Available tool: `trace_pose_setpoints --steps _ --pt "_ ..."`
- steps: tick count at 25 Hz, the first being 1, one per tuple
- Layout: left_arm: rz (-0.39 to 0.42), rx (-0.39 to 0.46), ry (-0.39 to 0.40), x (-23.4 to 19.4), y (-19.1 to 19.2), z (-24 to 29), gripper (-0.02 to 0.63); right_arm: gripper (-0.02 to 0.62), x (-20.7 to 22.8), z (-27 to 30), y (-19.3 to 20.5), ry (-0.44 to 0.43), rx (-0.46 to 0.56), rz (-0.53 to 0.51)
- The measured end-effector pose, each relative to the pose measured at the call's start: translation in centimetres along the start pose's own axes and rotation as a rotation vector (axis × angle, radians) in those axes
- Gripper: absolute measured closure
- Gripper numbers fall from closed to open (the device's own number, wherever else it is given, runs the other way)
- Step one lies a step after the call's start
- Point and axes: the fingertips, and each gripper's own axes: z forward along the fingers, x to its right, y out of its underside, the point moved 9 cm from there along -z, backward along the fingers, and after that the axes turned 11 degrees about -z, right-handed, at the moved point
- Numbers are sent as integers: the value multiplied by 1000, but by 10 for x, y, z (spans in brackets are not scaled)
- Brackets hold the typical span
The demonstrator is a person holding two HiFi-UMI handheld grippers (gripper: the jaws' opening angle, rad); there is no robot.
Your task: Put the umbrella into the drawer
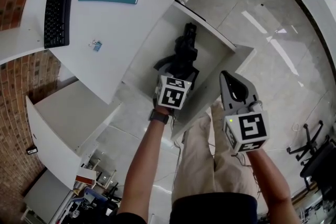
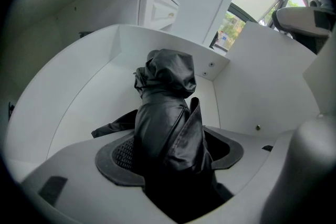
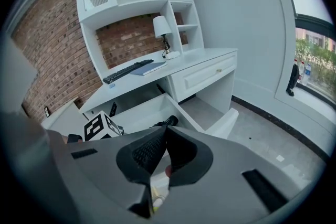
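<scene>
From the head view, a folded black fabric umbrella (image 1: 186, 42) lies inside the open white drawer (image 1: 152, 57) pulled out from under the white table (image 1: 121, 23). The left gripper (image 1: 178, 68) points steeply down at the umbrella's near end. The umbrella's long axis runs straight away from that gripper toward the drawer's far wall. The right gripper (image 1: 228, 81) hovers outside the drawer, just beyond its front panel and well apart from the umbrella, so the left hand is clearly the nearer one.

In the left gripper view, the umbrella (image 2: 165, 113) lies between the left gripper's (image 2: 168, 157) fingers (image 2: 118, 157) and extends away from them along their own line. The fingers are spread wide. The ribbed face of one pad is bare and there is a dark gap at the other, so they appear not to be pressing on the fabric. The umbrella seems to rest on the drawer (image 2: 79, 102) floor. A clean withdrawal would likely be back along that axis, since a loose fold could snag.

In the right gripper view, the right gripper's (image 3: 163, 139) fingers are closed together with nothing between them. Beyond them are the drawer (image 3: 142, 110) and the umbrella's dark end (image 3: 169, 121).
</scene>
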Motion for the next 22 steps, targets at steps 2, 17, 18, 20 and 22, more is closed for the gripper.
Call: trace_pose_setpoints --steps 2,17,18,20,22 --pt "5 -2 -7 0 3 -1 264 595 -3 1 -1 4 -14 -58" --pt "24 46 -26 -2 4 -29 265 595 -3 3 -5 3 -37 -80" --pt "28 44 -26 -2 5 -30 265 595 -3 3 -5 2 -35 -80" --pt "21 32 -23 -2 6 -33 265 595 -2 3 -5 -2 -30 -74" --pt "15 33 -21 -2 5 -38 265 595 -2 3 -5 -5 -26 -68"
